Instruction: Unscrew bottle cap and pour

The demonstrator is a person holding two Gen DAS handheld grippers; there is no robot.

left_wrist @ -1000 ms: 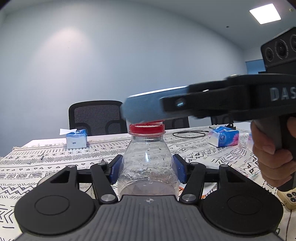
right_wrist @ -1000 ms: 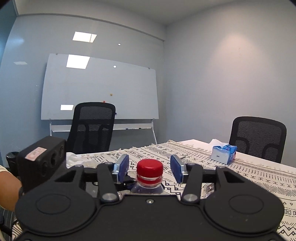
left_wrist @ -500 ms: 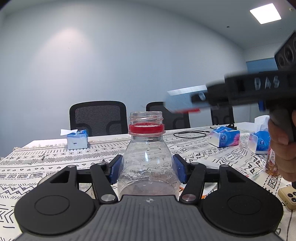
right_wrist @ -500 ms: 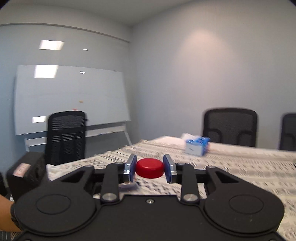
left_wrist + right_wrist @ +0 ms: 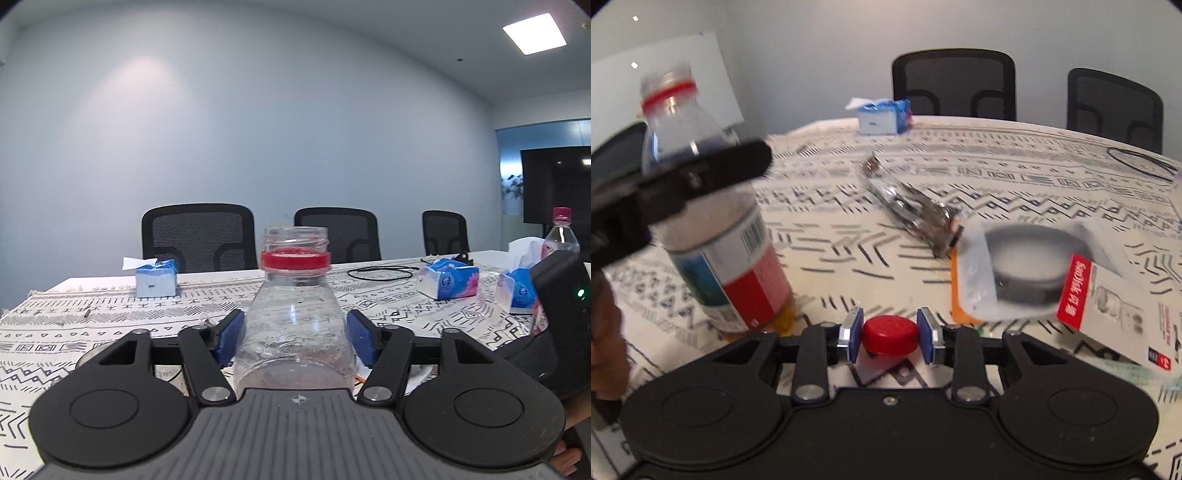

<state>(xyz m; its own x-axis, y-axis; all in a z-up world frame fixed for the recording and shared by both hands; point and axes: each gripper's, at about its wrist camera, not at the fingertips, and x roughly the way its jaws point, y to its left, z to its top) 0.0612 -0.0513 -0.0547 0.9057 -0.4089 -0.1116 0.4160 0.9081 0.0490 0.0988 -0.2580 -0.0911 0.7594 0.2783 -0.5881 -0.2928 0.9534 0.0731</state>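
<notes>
Your left gripper [image 5: 293, 341] is level, and its fingers [image 5: 229, 340] press both sides of the upright, open bottle [image 5: 294, 325]. Your right gripper [image 5: 890, 335] tilts down toward the table [image 5: 997, 177], low over it, just beside the bottle's base; its fingers [image 5: 852, 334] clamp the red cap [image 5: 890, 335] between them.

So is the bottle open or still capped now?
Open. The bottle shows a bare threaded mouth above its red ring, and the red cap sits between the right tongs, away from it.

Bright, even ceiling panel [image 5: 534, 33] light; fisheye-bent edges; motion blur throughout right wrist view.
</notes>
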